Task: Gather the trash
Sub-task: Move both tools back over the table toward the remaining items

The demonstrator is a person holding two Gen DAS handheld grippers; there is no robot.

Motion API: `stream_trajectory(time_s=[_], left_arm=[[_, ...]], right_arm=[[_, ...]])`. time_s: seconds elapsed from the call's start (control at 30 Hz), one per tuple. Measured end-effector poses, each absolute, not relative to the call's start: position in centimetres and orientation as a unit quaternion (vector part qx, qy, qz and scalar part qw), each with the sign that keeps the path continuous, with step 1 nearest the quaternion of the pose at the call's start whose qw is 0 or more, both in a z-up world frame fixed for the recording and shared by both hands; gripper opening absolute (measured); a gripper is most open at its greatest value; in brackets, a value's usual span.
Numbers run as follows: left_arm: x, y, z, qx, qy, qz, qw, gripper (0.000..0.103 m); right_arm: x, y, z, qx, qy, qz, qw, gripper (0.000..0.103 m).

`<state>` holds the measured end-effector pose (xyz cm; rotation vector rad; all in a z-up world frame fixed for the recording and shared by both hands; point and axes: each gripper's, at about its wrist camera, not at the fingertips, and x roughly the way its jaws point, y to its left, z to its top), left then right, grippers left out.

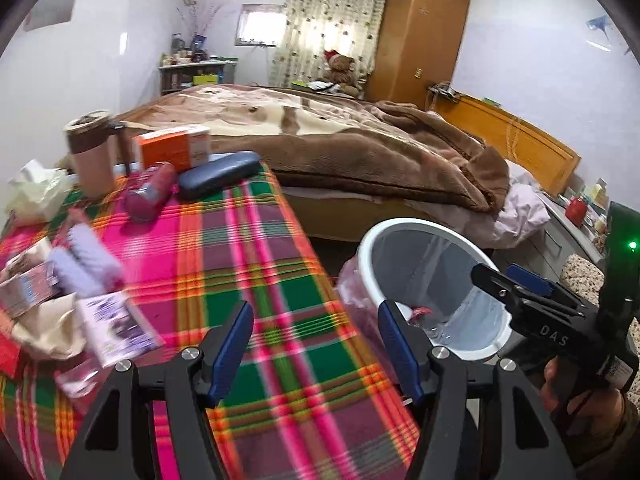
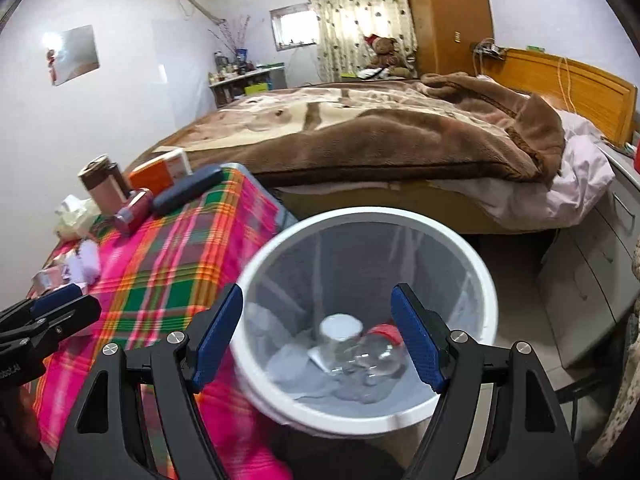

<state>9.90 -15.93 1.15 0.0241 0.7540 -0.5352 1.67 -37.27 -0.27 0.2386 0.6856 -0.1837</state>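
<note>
Bedroom, plaid-covered surface (image 1: 256, 264) beside a white bin (image 2: 490, 280). Left claw (image 1: 316, 352) released and holding nothing, poised over the plaid cloth near its right edge. Right claw (image 2: 320, 334) likewise released and holding nothing, hovering directly above the bin's mouth.

Visible only from the right wrist: the bin's contents, namely a clear bottle (image 2: 360, 354) lying on its side with a white cap, something red just behind it, and a crumpled grey liner underneath. Also only there: a mirror-like panel (image 2: 74, 54) on the wall and a grey drawer unit (image 2: 592, 276) beside the bed (image 2: 360, 132).

Visible only from the left wrist: the litter still on the surface's left end (blurred by motion), namely a lilac ruffled wrapper (image 1: 86, 260), a white-and-purple packet (image 1: 116, 320), crumpled brown paper (image 1: 48, 328) and a printed packet (image 1: 28, 284) at the edge. Seen from both: a brown lidded cup (image 1: 90, 152), an orange box (image 1: 174, 146), a dark red can (image 1: 150, 192) on its side, a navy case (image 1: 218, 174), and a teddy bear (image 1: 340, 70) by the curtain.

Legible writing: "DAS" on the right claw's black body, seen from the left wrist; print on the packets and box too smeared to read.
</note>
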Motion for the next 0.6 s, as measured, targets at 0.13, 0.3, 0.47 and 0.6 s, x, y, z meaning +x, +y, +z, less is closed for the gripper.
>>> stream_trajectory(time_s=[0.13, 0.3, 0.47, 0.6], left_arm=[[9.3, -12.8, 1.2, -0.008, 0.363, -0.242, 0.9, 0.065], [8.9, -9.0, 1.1, -0.021, 0.362, -0.209, 0.908, 0.065], [8.8, -5.1, 0.8, -0.035, 0.36, -0.169, 0.917, 0.065], [9.0, -2.3, 0.6, -0.036, 0.36, -0.136, 0.922, 0.065]], right_arm=[[1.7, -35.2, 0.1, 0.11, 0.327, -0.066, 0.936, 0.078], [2.0, -32.8, 0.3, 0.104, 0.325, -0.037, 0.939, 0.078], [2.5, -30.2, -0.1, 0.095, 0.331, -0.009, 0.939, 0.078], [3.3, -28.2, -0.3, 0.09, 0.335, 0.014, 0.938, 0.078]])
